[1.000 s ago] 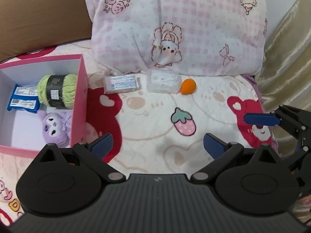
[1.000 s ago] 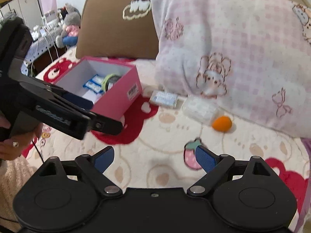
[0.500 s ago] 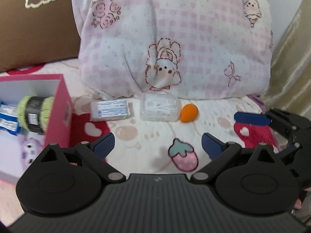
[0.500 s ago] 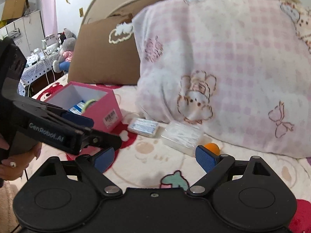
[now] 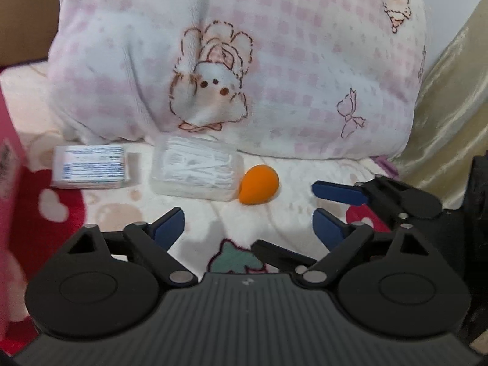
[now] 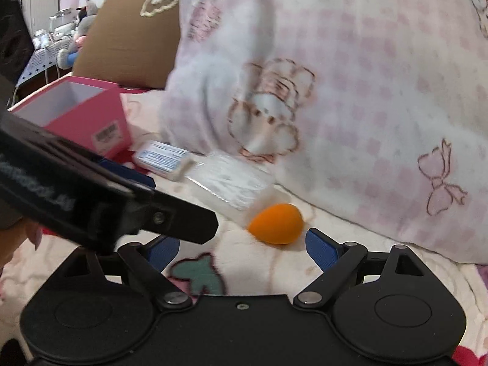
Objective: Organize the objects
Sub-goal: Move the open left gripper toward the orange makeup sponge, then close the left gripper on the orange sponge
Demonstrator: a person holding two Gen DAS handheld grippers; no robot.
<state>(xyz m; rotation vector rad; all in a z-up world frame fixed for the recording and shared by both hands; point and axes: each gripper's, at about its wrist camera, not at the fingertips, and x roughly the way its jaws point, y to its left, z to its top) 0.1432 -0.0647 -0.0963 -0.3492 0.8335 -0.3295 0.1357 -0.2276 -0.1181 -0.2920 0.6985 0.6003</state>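
Left-wrist and right-wrist views, approach phase. I have both tools angled down at the bedspread (image 5: 289,213), each with nothing between its fingers. The left gripper (image 5: 247,228) has its jaws apart, though they have just been narrowing, as have those of the right gripper (image 6: 241,247), which stand apart too.

Three loose items lie in a row at the foot of the pink checked pillow (image 5: 244,61): a blue-and-white packet (image 5: 90,167), a clear box of cotton swabs (image 5: 195,167), and an orange egg-shaped sponge (image 5: 259,187) touching the box's right end. The pink storage box (image 6: 79,113) sits open to the left of that row, just beside the packet; its contents are hidden from both views.

I judge the step in hand to be the reach for pick-up. My right gripper lines up on the sponge, which sits just ahead of its fingertips; my left points toward the swab box.

The next move calls for easing the right jaws around the sponge without nudging the swab box, and keeping the two tools, now crossing close together, from colliding.
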